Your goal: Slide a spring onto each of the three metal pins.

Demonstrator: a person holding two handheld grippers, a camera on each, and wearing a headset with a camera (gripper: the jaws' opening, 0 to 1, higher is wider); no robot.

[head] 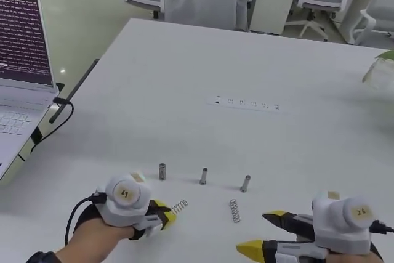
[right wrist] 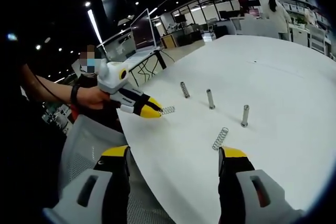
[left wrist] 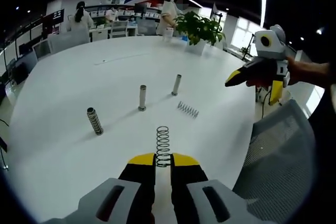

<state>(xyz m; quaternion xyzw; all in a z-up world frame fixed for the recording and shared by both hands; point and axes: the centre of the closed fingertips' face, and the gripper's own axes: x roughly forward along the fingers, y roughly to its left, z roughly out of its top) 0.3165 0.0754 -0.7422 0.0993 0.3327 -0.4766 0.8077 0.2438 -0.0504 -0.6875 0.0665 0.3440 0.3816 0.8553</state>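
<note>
Left gripper (left wrist: 163, 158) is clamped on one end of a spring (left wrist: 163, 142). The coil sticks out forward past the tips, low over the table (head: 184, 90) and just short of the pin row. Right gripper (right wrist: 173, 156) has its jaws wide apart and holds nothing, near the loose spring (right wrist: 220, 138), which lies flat on the table in front of the right-hand pin (head: 245, 183). Leftmost pin (left wrist: 95, 120) looks like it already carries a spring; middle pin (left wrist: 142, 98) and the right-hand pin are bare. So I'd call it one of three done, with the middle pin the likely next target. Risks: the grip is on the very end coils, so the spring can pivot or droop and the free end misses the pin top. Hitting the pin off-axis could kink the coil sideways or pop it out of the jaws and send it rolling. Squeezing too hard may crush the end coils so it binds on the pin. Can't tell if the pins are fixed, so a side knock might tip one. The loose spring sits flat on a smooth top, so the right gripper's pickup could skate it away or into the pins.
</note>
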